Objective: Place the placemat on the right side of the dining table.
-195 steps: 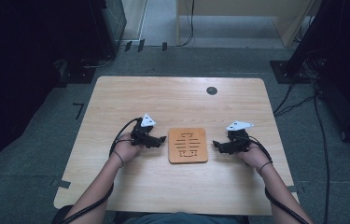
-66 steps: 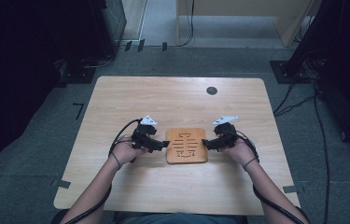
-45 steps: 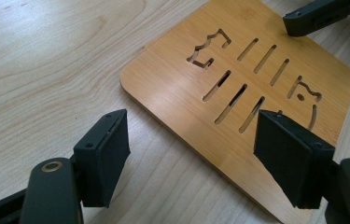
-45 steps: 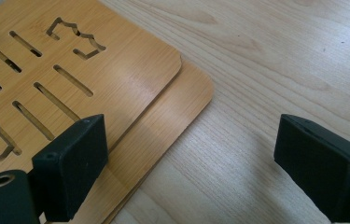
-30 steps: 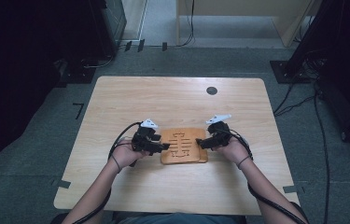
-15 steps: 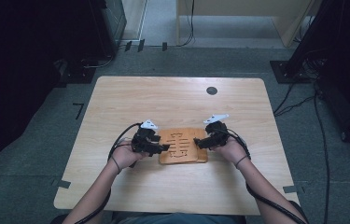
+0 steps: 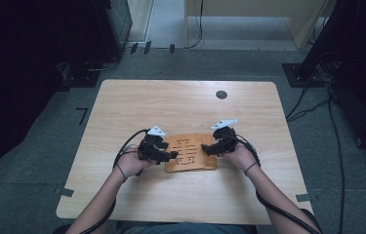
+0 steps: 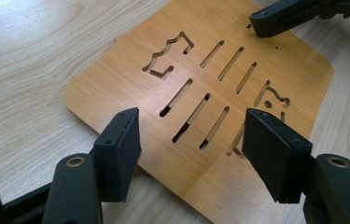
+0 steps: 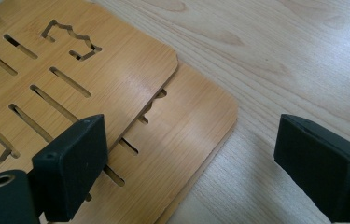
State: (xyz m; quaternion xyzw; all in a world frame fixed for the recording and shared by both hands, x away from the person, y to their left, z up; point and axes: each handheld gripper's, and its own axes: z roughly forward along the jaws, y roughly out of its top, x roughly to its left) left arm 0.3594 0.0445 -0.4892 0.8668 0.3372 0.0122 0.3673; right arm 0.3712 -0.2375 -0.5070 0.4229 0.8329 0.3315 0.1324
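The slotted wooden boards (image 9: 130, 79) lie flat, slots running between both grippers' spread, empty fingers (image 8: 116, 151); the right gripper view reveals two offset boards.

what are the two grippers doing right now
Left gripper: open over the slotted wooden boards, holding nothing.
Right gripper: open, holding nothing.

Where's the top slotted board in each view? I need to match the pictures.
High view: the top slotted board lies front and centre on the table.
Left gripper view: it runs across the middle, from lower left up to the upper right.
Right gripper view: it is at the upper left, with its corner overlapping a lower board.
Shared landmark: the long slots cut through it.
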